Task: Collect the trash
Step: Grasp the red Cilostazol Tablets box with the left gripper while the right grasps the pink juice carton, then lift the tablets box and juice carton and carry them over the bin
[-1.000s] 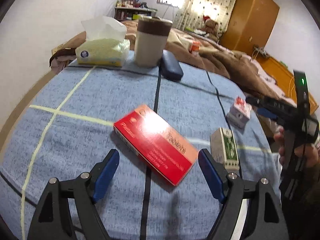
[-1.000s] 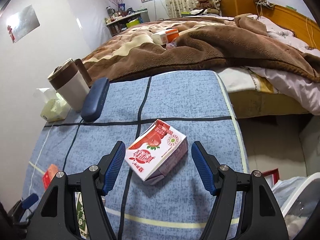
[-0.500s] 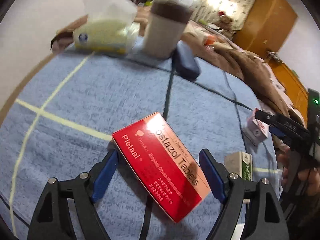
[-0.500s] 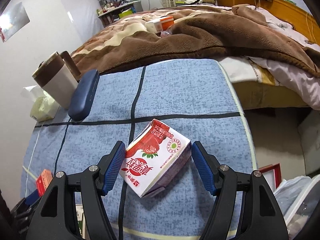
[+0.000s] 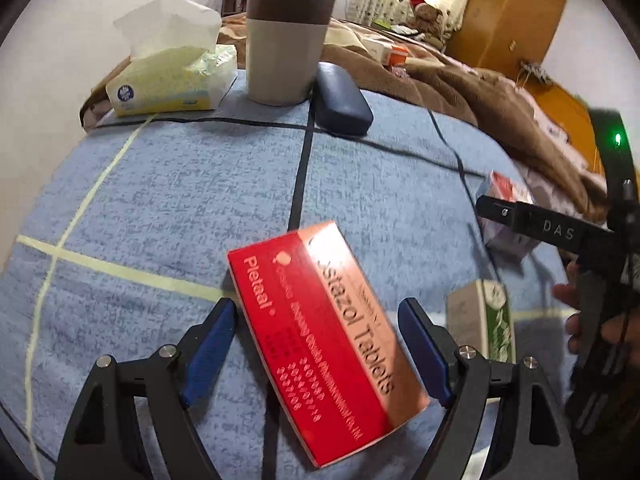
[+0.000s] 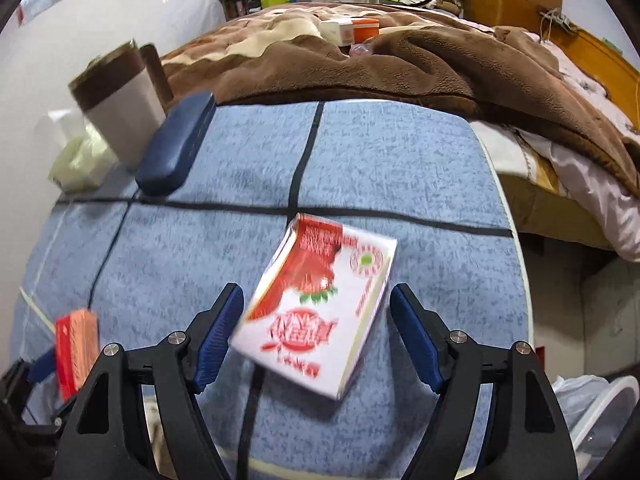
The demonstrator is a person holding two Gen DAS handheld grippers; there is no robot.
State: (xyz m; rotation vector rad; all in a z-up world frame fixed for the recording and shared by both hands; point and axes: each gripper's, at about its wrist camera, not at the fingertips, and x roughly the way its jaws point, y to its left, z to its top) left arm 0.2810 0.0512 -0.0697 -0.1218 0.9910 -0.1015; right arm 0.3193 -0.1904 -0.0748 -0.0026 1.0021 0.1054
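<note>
Left wrist view: the left gripper (image 5: pixel 316 344) is spread wide, its 2 blue pads either side of a red tablet box (image 5: pixel 324 340) that lies slantwise on the blue-clothed worktop (image 5: pixel 160 208); the left pad sits just beside the box's near-left edge, and contact cannot be told. To the right a small green-and-white box (image 5: pixel 486 322) stands near the right finger, and farther right a red-and-white carton (image 5: pixel 504 216) sits partly behind the right gripper's black finger. At the far edge are a tissue pack (image 5: pixel 168 80), a brown-and-grey cup (image 5: pixel 284 40) and a dark blue case (image 5: pixel 340 100), the case just beside the cup. Right wrist view: the right gripper (image 6: pixel 316 340) is also spread, with the blurred carton (image 6: pixel 320 308) tilted between its pads; whether either pad touches it is unclear. Beyond the worktop lies a bed with a brown blanket (image 6: pixel 380 60), and a white bin with a plastic liner (image 6: pixel 592 408) shows at the near right.
</note>
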